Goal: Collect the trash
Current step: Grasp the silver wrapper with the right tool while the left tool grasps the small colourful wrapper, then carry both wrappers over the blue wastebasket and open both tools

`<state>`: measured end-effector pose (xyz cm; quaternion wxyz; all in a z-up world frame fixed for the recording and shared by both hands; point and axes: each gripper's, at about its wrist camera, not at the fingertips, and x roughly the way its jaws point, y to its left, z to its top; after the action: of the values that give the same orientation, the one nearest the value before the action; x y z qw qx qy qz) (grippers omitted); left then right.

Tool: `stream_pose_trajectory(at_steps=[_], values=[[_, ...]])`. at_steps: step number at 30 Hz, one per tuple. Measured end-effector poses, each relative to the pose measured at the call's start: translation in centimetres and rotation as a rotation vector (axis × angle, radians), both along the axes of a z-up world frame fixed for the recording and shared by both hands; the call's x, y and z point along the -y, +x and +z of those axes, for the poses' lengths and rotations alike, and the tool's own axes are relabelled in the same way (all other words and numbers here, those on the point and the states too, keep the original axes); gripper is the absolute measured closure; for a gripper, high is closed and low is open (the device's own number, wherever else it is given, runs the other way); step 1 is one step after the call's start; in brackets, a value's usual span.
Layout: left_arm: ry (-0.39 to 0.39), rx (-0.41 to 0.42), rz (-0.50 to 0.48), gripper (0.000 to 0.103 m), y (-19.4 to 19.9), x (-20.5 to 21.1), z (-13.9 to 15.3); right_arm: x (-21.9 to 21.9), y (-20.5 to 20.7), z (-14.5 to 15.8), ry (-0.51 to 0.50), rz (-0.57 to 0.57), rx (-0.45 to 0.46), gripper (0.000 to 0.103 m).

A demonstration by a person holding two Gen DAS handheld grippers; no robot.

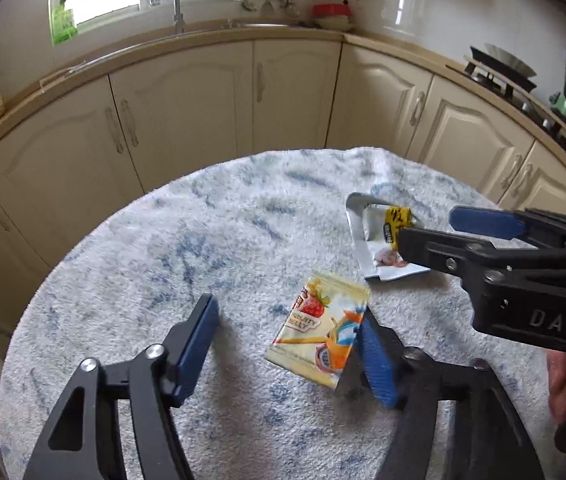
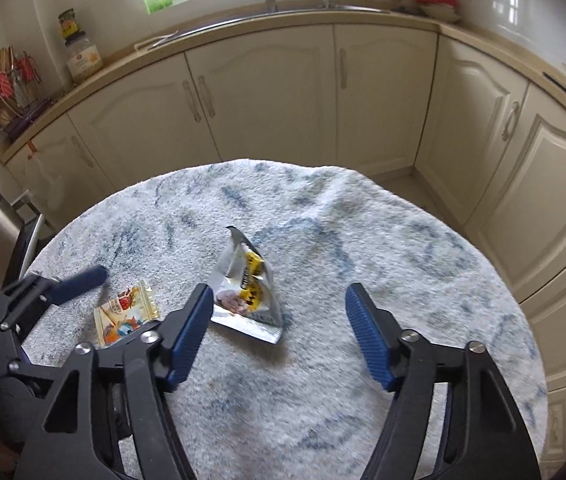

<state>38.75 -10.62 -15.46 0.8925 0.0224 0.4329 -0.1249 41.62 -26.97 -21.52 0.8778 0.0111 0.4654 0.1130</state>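
1. My left hand-held gripper (image 1: 287,340) stands partly apart over the cream fruit-jelly wrapper (image 1: 319,336) lying on the white-and-blue fluffy cloth (image 1: 203,240), gripping nothing.
2. My right hand-held gripper (image 2: 279,328) gapes, empty, beside the crumpled silver-and-yellow snack packet (image 2: 249,284).

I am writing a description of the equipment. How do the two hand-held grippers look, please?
Both look alike. The left hand-held gripper and the right hand-held gripper have black angular frames with silver round bolts at the joints. Each finger ends in a blue ribbed pad. The right one's body carries raised letters "DAS". No cables or sleeves are visible.
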Motion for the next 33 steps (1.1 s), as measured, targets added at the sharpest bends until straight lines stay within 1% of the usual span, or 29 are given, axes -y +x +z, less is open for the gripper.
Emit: stream_pose_trajectory(at_steps=[1, 2, 3, 4, 5, 6, 7, 8, 9, 14, 17, 21, 26, 33], values=[[-0.013, 0.001, -0.01, 0.054, 0.1, -0.1, 0.1, -0.4, 0.4, -0.2, 0.0, 0.009, -0.005, 0.044], [-0.016, 0.002, -0.007, 0.06, 0.1, -0.2, 0.1, -0.8, 0.6, -0.5, -0.001, 0.017, -0.009, 0.051], [-0.028, 0.002, -0.003, 0.072, 0.1, -0.5, 0.1, -1.1, 0.9, -0.7, -0.003, 0.023, -0.013, 0.058], [-0.037, 0.0, 0.0, 0.072, 0.3, -0.8, 0.2, -1.5, 1.1, -0.9, -0.003, 0.033, -0.017, 0.064], [-0.053, -0.003, 0.001, 0.074, 0.5, -1.2, 0.2, -1.9, 1.3, -1.2, -0.009, 0.042, -0.023, 0.073], [-0.061, -0.003, 0.003, 0.077, 0.4, -1.5, 0.2, -2.3, 1.2, -1.3, -0.035, 0.044, -0.005, 0.075], [-0.067, -0.005, 0.005, 0.077, 0.4, -1.8, 0.3, -2.7, 1.1, -1.3, -0.049, 0.051, 0.002, 0.076], [-0.074, -0.006, 0.008, 0.078, 0.1, -2.0, 0.4, -2.8, 0.9, -1.3, -0.042, 0.059, 0.001, 0.088], [-0.083, -0.007, 0.011, 0.078, 0.1, -2.3, 0.4, -2.9, 0.7, -1.2, -0.028, 0.064, -0.002, 0.089], [-0.101, 0.0, 0.014, 0.078, -0.2, -3.1, 0.7, -2.6, -1.0, -0.7, -0.009, 0.059, 0.009, 0.09], [-0.103, 0.015, 0.01, 0.079, -1.2, -3.4, 0.9, -2.1, -2.6, -0.1, 0.011, 0.047, 0.02, 0.09], [-0.112, 0.031, 0.0, 0.079, -1.4, -4.0, 0.8, -1.5, -5.1, 0.8, 0.028, 0.035, 0.041, 0.09], [-0.127, 0.068, -0.019, 0.079, -3.4, -3.8, 1.8, -0.3, -9.1, 2.3, 0.038, 0.014, 0.076, 0.09], [-0.143, 0.157, -0.048, 0.079, -7.9, -2.4, 4.1, 2.5, -15.5, 5.7, 0.06, -0.032, 0.162, 0.09]])
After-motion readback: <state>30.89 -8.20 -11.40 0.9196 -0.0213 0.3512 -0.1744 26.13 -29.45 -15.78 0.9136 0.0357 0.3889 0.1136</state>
